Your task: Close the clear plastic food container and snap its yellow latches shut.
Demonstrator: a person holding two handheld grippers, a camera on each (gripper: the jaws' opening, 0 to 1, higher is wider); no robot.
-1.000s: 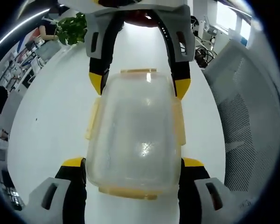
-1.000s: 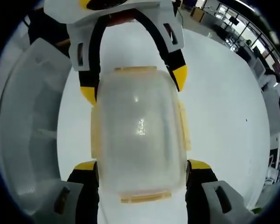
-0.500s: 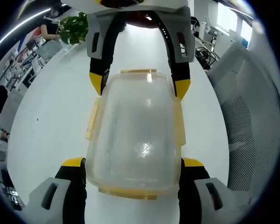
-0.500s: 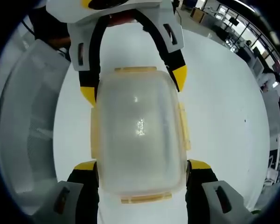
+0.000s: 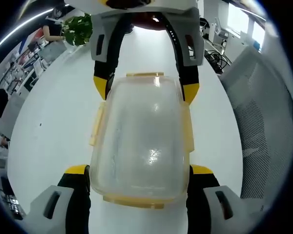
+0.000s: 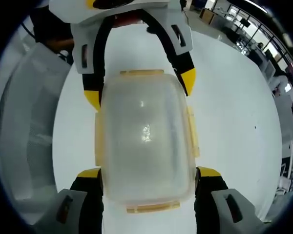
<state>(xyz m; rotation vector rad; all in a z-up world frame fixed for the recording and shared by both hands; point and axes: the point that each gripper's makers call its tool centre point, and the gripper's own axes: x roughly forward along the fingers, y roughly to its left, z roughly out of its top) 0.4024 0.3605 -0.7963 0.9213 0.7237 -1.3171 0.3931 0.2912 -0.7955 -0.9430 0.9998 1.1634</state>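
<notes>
The clear plastic container [image 5: 140, 136] lies on the white table [image 5: 58, 107] with its lid on. Its yellow latches [image 5: 95, 125] show along all sides, and the side ones stick out a little from the walls. My left gripper [image 5: 139, 169] has its yellow-tipped jaws pressed against both sides of the container's near end. At the far end my right gripper [image 5: 145, 89] clasps it the same way. In the right gripper view the container [image 6: 144, 136] sits between my right gripper [image 6: 149, 172] below and my left gripper [image 6: 139, 89] above.
A grey mesh chair [image 5: 263, 122] stands close beside the table; it is the same chair [image 6: 24, 122] in the right gripper view. A green plant [image 5: 75, 29] and seated people are beyond the table's far edge. Office desks [image 6: 244, 29] lie in the distance.
The container and both grippers stay as they were. Only the chair beside the table has shifted slightly in both views.
</notes>
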